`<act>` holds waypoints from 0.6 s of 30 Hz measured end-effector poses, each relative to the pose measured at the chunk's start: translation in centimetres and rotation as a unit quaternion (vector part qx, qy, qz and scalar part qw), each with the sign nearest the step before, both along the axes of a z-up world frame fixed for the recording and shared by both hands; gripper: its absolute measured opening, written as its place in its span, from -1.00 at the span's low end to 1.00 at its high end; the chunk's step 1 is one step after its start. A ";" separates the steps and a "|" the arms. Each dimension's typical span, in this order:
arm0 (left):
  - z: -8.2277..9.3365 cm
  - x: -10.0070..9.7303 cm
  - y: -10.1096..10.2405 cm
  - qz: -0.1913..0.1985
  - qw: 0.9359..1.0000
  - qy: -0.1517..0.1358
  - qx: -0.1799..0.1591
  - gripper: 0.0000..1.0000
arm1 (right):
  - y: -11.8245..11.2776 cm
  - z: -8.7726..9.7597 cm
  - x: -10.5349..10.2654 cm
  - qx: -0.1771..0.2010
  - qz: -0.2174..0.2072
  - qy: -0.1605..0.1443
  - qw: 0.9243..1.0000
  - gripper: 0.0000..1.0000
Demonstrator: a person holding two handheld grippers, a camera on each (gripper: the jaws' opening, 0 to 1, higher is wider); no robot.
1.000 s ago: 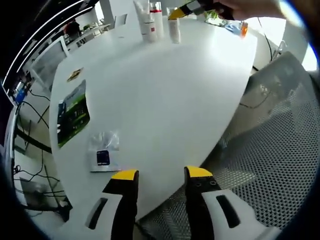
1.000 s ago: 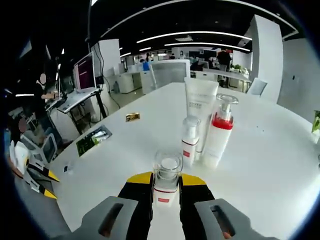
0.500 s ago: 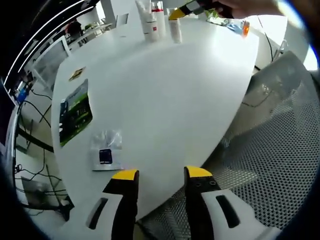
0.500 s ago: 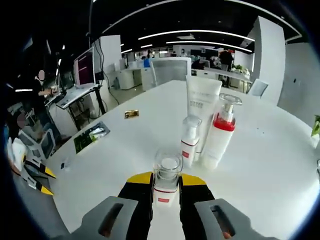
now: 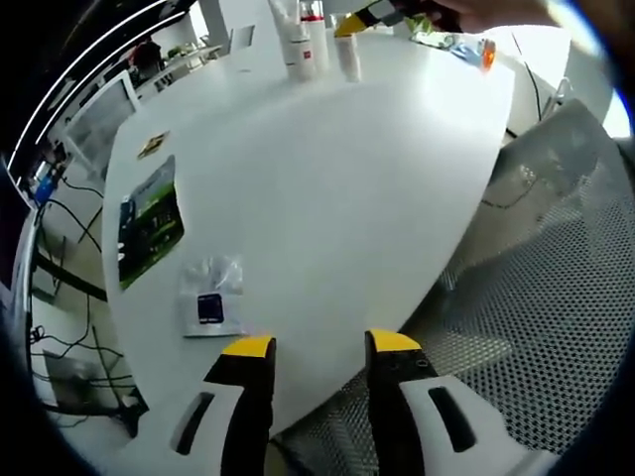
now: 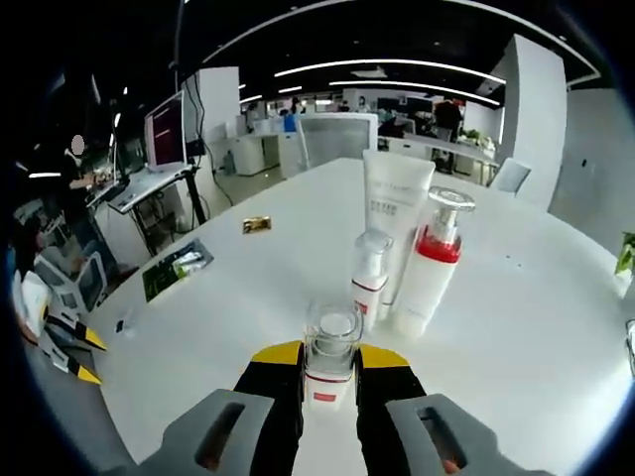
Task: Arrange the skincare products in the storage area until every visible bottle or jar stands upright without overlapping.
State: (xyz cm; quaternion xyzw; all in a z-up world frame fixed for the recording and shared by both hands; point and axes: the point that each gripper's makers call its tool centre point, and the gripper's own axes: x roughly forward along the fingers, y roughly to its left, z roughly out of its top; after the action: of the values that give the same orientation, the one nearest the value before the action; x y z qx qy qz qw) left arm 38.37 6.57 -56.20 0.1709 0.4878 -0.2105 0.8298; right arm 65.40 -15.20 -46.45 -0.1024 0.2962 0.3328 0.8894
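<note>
Bottle [image 6: 331, 354] still clamped, unchanged.

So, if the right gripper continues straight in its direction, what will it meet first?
Probably the small white bottle just ahead of the clear-capped bottle held by the right gripper, with the tall tube behind it; depth is uncertain.

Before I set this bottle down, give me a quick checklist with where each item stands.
1. Grip: right gripper is shut on the small bottle. Ok.
2. Bottle upright in the jaws: clear cap on top. Ok.
3. Others standing: tube, pump bottle and slim bottle are upright in a close cluster. Ok.
4. Landing spot: bare table lies between the held bottle and the cluster. Ok.
5. Bottle's base touching the table: hidden by the jaws. Cannot tell.
6. Left gripper: open, at the table's near edge, apart from the products. Ok.
</note>
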 end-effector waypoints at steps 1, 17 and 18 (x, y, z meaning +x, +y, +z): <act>0.0 0.0 0.0 0.000 1.000 -0.001 0.000 -0.34 | 0.0 0.0 0.0 -0.001 0.001 0.000 1.000 -0.74; -0.1 -0.1 0.1 0.000 1.000 0.002 0.003 -0.34 | 0.2 -0.5 0.2 -0.004 0.004 0.001 1.000 -0.74; -0.1 -0.1 0.2 0.001 1.000 0.003 0.004 -0.34 | 0.3 -0.5 0.1 -0.004 0.004 0.001 1.000 -0.74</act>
State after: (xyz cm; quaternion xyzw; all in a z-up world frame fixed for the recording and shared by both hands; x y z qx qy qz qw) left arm 38.27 6.73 -56.28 0.1732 0.4910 -0.2079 0.8281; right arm 65.53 -14.93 -46.96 -0.1070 0.2984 0.3356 0.8871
